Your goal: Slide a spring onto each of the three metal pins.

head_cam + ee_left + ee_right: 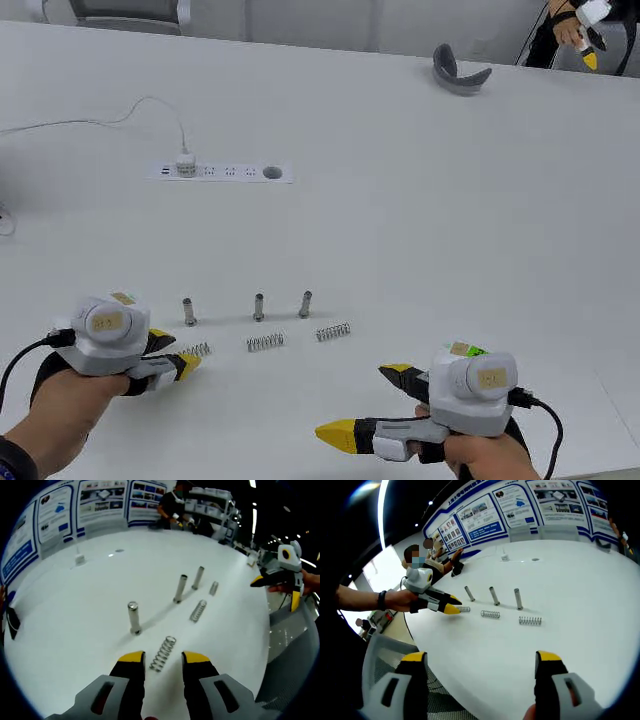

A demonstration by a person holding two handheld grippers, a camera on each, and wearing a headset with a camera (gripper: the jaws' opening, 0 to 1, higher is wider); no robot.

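1. Left tool (pixel 178 352), in the head view, is held low over the white desk (pixel 420 230). Its yellow-tipped jaws are a little apart and grip nothing, and the left spring (pixel 197 350) lies right at their tips. The right tool (pixel 368 403) hovers near the desk's front edge with its jaws spread wide and empty. Three metal pins stand upright in a row: left pin (pixel 188 312), middle pin (pixel 259 307), right pin (pixel 305 304). All three are bare. The middle spring (pixel 265 342) and right spring (pixel 333 331) lie flat just in front of their pins. Farther back, a power strip (pixel 225 172) has a white plug (pixel 186 162) in it, and a grey curved piece (pixel 460 72) sits near the far edge.
2. In the left gripper view, the left tool's jaws rise on either side of the left spring's near end, with a gap on both sides. The left pin stands just beyond that spring, slightly to its left. The other pins and springs recede toward the right tool, which comes in from the right with its jaws apart.
3. In the right gripper view, the right tool's jaws stand wide apart with bare desk between them. Beyond them, each pin has a spring lying before it. The left tool's yellow tip is at the left spring's end, but I cannot tell whether it touches.
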